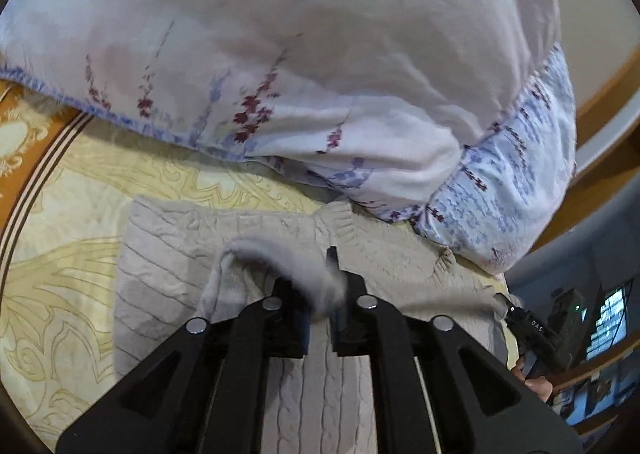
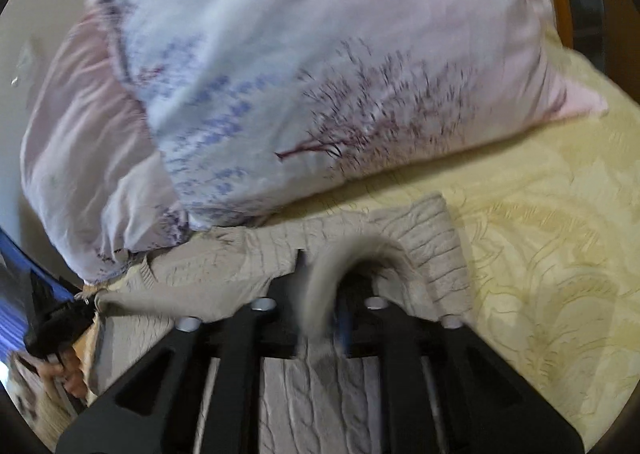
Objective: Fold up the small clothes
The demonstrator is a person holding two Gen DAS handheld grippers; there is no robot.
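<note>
A beige cable-knit sweater [image 1: 168, 254] lies flat on the yellow patterned bedspread [image 1: 60, 234], just in front of a large floral pillow [image 1: 280, 54]. My left gripper [image 1: 316, 286] is shut on a raised fold of the sweater's edge. In the right wrist view the same sweater [image 2: 432, 238] lies below the pillow [image 2: 320, 54]. A blurred loop of its fabric hangs between the parted jaws of my right gripper [image 2: 320, 286], which does not pinch it. Each view catches the other gripper at its side edge, held by a hand [image 2: 68, 374].
The pillow leans over the far edge of the sweater and blocks the way beyond it. An orange border [image 1: 24, 158] runs along the bedspread's left side. A lit screen [image 1: 608, 318] and dark furniture stand off the bed at the right. Open bedspread [image 2: 540, 214] lies right of the sweater.
</note>
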